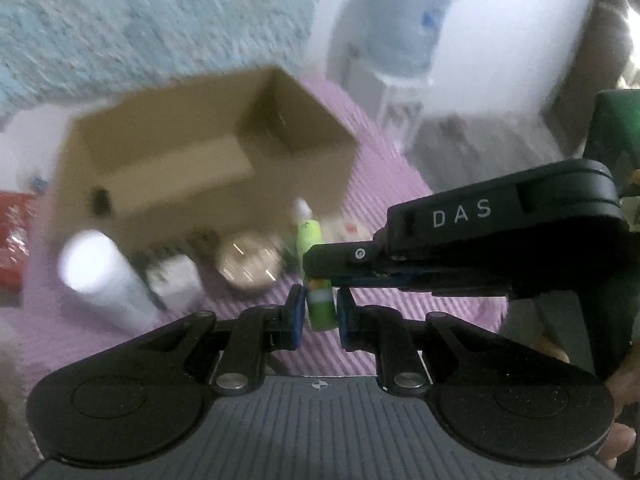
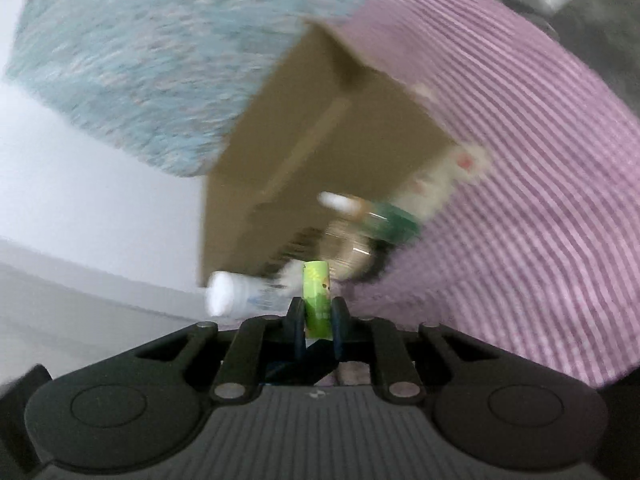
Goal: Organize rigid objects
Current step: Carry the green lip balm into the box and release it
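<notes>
A light green bottle (image 1: 316,300) with a white cap stands upright between the pads of my left gripper (image 1: 319,314), which is shut on its lower end. My right gripper (image 1: 316,268) reaches in from the right and crosses the bottle's middle. In the right wrist view the same green bottle (image 2: 316,292) is pinched between the pads of that right gripper (image 2: 317,314). The bottle hangs above the purple striped cloth (image 1: 400,200), in front of an open cardboard box (image 1: 200,152). Both views are blurred by motion.
On the cloth before the box lie a white cylinder bottle (image 1: 100,272), a small white box (image 1: 176,280) and a round golden tin (image 1: 248,260). A red packet (image 1: 12,240) sits at the left edge. A darker green bottle (image 2: 384,216) lies beside the box (image 2: 320,140).
</notes>
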### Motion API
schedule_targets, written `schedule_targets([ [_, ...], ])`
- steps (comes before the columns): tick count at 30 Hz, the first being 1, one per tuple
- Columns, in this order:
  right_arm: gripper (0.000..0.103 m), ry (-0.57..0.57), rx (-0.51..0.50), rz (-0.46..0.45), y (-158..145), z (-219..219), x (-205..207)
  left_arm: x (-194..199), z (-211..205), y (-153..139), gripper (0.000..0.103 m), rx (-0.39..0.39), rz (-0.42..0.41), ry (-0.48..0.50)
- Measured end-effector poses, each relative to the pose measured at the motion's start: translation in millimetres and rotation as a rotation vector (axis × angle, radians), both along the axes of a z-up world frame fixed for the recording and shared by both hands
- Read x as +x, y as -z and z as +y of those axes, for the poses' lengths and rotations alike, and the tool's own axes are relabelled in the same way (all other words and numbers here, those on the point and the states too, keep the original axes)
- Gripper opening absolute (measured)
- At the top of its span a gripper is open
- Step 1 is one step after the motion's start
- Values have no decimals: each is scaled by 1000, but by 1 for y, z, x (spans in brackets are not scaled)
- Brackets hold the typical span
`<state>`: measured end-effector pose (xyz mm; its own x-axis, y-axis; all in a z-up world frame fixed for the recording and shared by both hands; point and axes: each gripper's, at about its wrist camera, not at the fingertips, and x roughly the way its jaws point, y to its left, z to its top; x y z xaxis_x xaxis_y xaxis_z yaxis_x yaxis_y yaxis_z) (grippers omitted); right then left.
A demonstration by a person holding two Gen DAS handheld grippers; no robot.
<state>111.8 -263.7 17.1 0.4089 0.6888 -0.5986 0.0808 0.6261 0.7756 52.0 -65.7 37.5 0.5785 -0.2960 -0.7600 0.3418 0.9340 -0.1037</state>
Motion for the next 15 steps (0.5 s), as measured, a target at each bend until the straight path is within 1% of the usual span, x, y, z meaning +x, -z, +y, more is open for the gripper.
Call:
schedule_targets([
  [4, 15, -86, -15, -138, -45, 29, 20, 10, 28, -31, 16, -32, -64, -89],
  [7, 15, -149, -2, -183, -65, 53, 47, 29, 50, -45, 16, -49, -71, -149],
  [9, 15, -180, 11, -177, -69, 65, 67, 47, 63, -47, 16, -54, -56, -186],
  [11, 15, -210, 22, -147, -67, 80, 93, 68, 76, -48, 16, -56, -34, -213],
  [15, 15, -252, 27, -62, -50, 105, 143, 117, 101, -39, 16, -59, 50, -257],
])
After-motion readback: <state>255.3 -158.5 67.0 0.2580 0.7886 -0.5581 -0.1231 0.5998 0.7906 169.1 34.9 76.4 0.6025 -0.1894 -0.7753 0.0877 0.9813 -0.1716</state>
